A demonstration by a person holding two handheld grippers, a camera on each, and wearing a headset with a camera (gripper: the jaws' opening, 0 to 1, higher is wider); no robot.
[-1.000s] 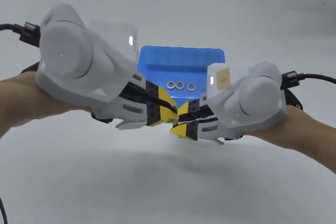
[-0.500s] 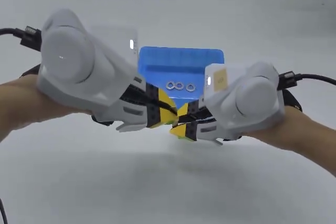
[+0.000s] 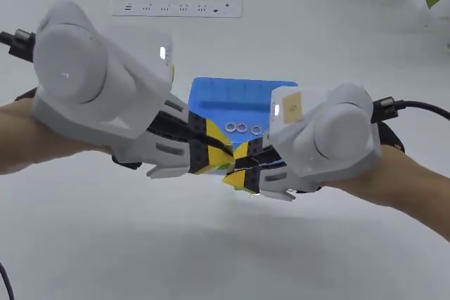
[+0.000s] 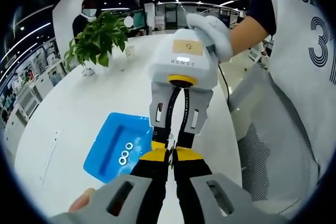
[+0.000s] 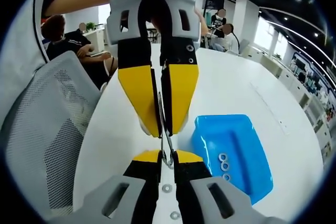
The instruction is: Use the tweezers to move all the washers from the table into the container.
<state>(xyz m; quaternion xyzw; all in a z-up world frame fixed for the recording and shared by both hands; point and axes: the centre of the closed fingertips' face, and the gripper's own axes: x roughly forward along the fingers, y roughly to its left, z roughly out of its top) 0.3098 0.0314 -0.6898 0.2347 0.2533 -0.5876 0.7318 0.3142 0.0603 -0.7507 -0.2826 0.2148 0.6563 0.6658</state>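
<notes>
The left gripper [image 5: 164, 132] and right gripper [image 5: 167, 157] meet tip to tip, each with its jaws pressed together on the thin tweezers [image 5: 164, 114]. In the blue container [image 3: 225, 96], three washers [image 3: 242, 128] lie in a row by its near edge. On the desk [image 3: 211, 244], two more washers [image 5: 167, 188] sit under the right jaws.

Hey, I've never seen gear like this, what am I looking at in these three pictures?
A person holds two white two-jaw grippers; no robot. One picture comes from a headset camera looking down, the two round ones from cameras on the grippers. The left gripper and right gripper meet tip to tip, both apparently pinching thin metal tweezers. On the white table sits a blue container with three washers inside; loose washers lie on the table near it.
</notes>
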